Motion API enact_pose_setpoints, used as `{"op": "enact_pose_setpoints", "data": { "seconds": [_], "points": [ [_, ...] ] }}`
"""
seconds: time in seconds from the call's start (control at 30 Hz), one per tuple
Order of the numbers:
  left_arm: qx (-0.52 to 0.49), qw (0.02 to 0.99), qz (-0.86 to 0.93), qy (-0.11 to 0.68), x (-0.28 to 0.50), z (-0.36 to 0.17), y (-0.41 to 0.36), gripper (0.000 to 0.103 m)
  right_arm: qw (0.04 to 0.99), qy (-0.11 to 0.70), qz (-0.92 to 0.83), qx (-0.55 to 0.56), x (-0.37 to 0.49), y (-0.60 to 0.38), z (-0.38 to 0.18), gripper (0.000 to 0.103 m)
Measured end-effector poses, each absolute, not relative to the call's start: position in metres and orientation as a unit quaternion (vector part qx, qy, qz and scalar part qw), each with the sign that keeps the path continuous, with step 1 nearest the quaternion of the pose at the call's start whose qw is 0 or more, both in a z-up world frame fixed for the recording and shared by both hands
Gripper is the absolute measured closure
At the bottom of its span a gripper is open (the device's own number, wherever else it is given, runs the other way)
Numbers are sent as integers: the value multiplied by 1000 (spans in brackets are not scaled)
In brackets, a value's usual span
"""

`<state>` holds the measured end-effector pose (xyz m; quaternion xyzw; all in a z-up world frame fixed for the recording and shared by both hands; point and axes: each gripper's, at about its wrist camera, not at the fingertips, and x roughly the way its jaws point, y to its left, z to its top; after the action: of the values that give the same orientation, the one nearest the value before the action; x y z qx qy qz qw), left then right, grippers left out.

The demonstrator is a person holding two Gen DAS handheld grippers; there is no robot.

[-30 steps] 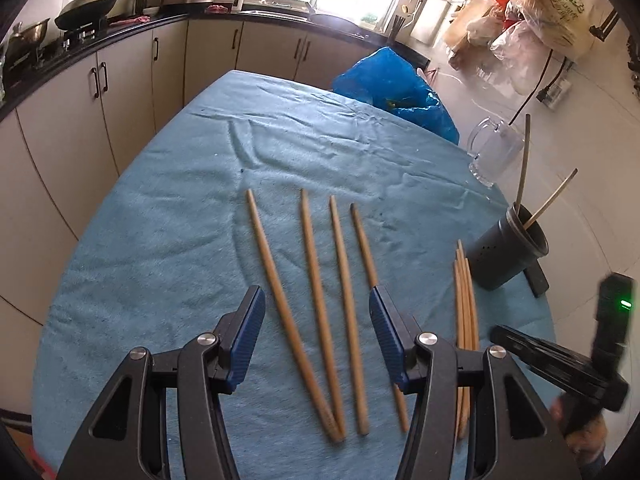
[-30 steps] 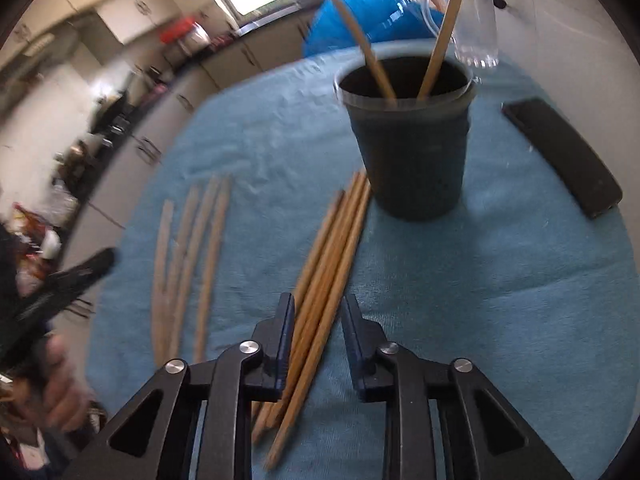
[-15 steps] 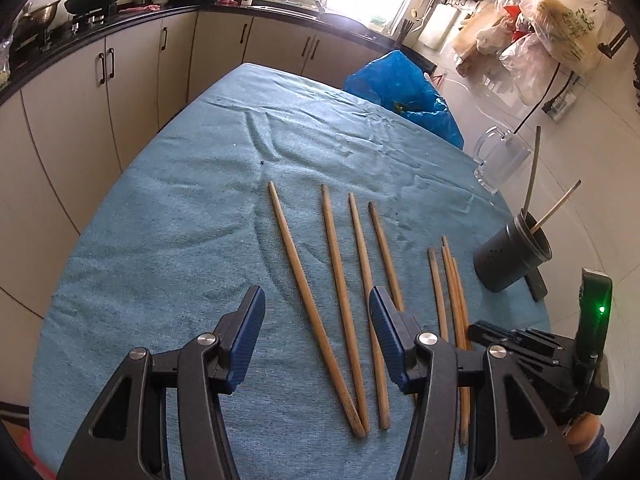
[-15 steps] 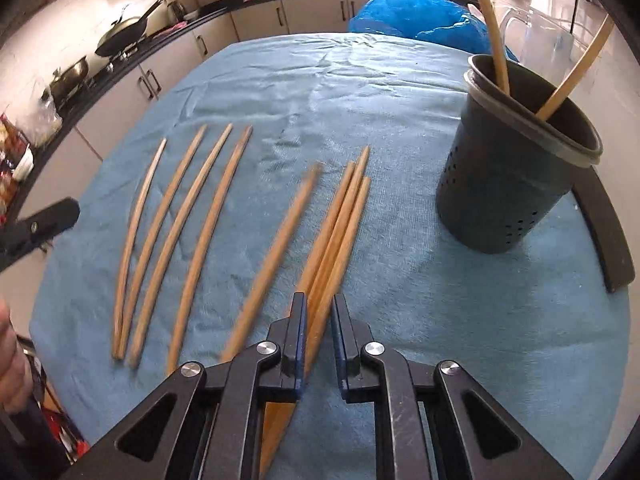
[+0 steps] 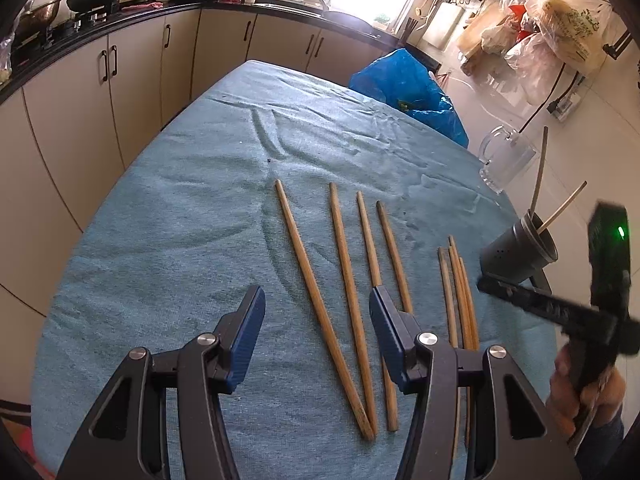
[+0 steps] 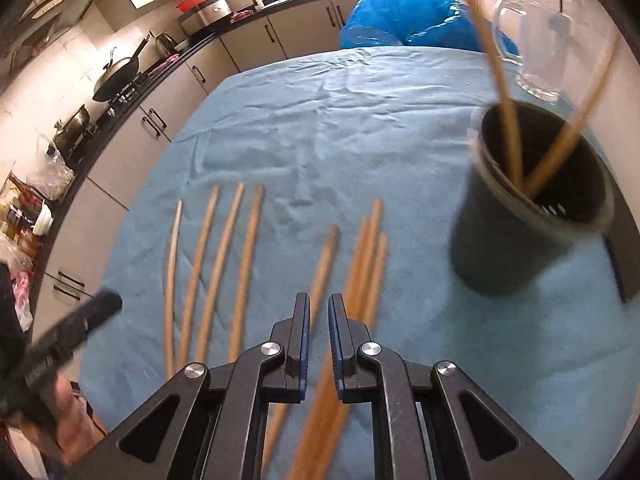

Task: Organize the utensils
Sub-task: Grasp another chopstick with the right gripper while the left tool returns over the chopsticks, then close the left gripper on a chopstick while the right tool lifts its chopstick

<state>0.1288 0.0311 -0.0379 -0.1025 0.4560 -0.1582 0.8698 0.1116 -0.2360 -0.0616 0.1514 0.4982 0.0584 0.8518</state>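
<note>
Four sticks (image 5: 347,280) lie fanned on the cloth (image 5: 180,240) at the left. Their far ends are spread and their near ends draw together. The left claw (image 5: 316,300) hovers over their near halves, about half open and holding nothing. Two of the sticks show in the gap between its fingers, and a third passes under the right finger. Their long axes run away from the claw, roughly the way it points, so its jaws would close across a stick's width.

Further right lies a tighter set (image 6: 366,264) of four, one a little apart on the left and three touching. They have the same long axis, with their far ends towards the holder (image 6: 520,248). The right claw (image 6: 319,312) sits above the near part of this set, its jaws almost together with only a slit left. Sticks pass under that slit, but blur hides whether the pads pinch one, and none looks lifted.

The holder stands at the far right, just beyond the set, with two sticks (image 6: 508,120) already leaning in it. The right hand is the nearer to both, so the next transfer likely falls to it.
</note>
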Motion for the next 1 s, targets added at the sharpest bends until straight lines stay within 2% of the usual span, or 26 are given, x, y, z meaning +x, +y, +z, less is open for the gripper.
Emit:
{"op": "enact_pose_setpoints", "data": {
  "seconds": [0.3,0.33,0.37,0.53,0.57,0.63,0.7,1.0],
  "points": [
    [-105,868,-153,460,131,-42,45,50,826,545,17,142,162,-230,-88,93],
    [-107,868,-152,461,131,-42,47,50,824,549,10,137,166,-230,-91,92],
    [-109,868,-151,461,132,-43,50,50,824,550,8,138,169,-230,-94,86],
    [-113,865,-139,468,138,-45,56,50,827,551,6,109,172,-218,-93,85],
    [-115,864,-136,471,140,-45,56,50,829,552,7,90,170,-211,-92,85],
    [-119,860,-129,479,144,-47,59,50,832,551,16,70,165,-201,-91,93],
    [-123,857,-125,485,147,-49,61,50,832,548,38,70,156,-194,-90,94],
    [-134,829,-120,529,197,-57,43,50,879,457,77,114,98,-206,-33,95]
  ]
}}
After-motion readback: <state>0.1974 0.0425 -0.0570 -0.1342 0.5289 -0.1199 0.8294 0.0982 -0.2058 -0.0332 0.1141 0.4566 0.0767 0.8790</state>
